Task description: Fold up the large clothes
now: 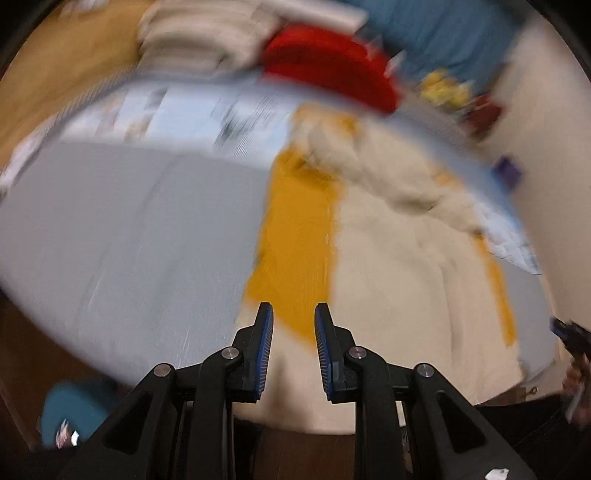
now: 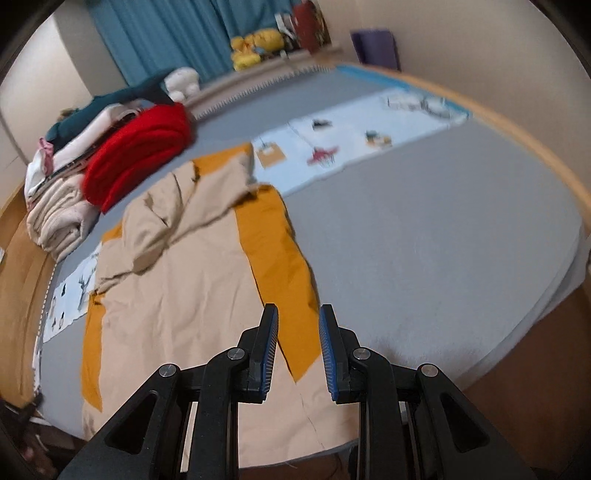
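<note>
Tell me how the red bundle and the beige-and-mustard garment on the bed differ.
The red bundle is folded thick and lies in the pile of folded laundry; the beige-and-mustard garment lies spread out and mostly flat, its far end rumpled. The bundle is one colour, the garment two. The garment covers far more of the bed. Both rest on the grey bed.

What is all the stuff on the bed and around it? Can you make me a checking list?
Surface: grey bed sheet, with a light blue printed cloth across it.
Job's things: beige and mustard garment spread out on the sheet, its top part rumpled.
Clutter: red folded cloth leaning on a pile of folded laundry.
Grippers: left gripper and right gripper both hang above the garment's near end, jaws apart, nothing between them.
Cables: nothing seen.
Surroundings: teal curtain, yellow soft toys, cream wall.
</note>
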Action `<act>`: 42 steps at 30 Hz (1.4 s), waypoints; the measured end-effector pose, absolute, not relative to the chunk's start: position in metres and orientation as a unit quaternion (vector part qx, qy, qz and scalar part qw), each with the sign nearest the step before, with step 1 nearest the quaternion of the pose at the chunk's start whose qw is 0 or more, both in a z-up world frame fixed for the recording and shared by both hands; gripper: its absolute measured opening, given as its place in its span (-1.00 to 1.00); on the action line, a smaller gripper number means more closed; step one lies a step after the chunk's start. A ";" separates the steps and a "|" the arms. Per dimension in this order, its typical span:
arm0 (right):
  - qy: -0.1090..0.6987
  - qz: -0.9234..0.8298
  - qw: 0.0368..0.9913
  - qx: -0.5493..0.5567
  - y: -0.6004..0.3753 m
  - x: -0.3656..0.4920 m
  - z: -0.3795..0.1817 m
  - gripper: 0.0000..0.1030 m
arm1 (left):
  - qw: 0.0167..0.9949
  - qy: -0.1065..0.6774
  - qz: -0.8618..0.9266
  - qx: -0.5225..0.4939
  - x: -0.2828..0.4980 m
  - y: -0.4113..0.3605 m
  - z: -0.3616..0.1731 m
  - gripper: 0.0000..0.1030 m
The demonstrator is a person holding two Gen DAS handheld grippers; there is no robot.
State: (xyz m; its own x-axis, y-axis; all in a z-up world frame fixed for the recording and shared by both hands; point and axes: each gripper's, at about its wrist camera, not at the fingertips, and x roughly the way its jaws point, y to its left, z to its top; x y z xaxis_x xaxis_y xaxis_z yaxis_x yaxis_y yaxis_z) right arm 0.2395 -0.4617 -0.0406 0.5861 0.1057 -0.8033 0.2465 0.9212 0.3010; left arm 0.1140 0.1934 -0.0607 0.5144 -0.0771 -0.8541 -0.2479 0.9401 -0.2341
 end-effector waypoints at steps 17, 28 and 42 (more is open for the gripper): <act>0.607 -0.058 0.776 0.158 -0.465 0.261 -0.132 -0.51 | 0.755 0.597 0.105 -0.249 0.141 0.231 -0.139 -0.08; 0.652 -0.063 0.742 0.140 -0.462 0.266 -0.165 -0.20 | 0.756 0.620 0.080 -0.193 0.137 0.214 -0.147 -0.79; 0.639 -0.017 0.758 0.128 -0.442 0.259 -0.159 -0.88 | 0.753 0.625 0.078 -0.190 0.138 0.206 -0.149 -0.90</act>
State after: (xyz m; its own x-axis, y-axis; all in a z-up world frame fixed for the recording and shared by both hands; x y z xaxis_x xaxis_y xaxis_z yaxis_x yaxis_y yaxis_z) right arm 0.2587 -0.4421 -0.1591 0.1827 0.1373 -0.9735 0.1899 0.9666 0.1720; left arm 0.1379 0.2057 -0.1492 0.2062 -0.1211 -0.9710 -0.3546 0.9156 -0.1895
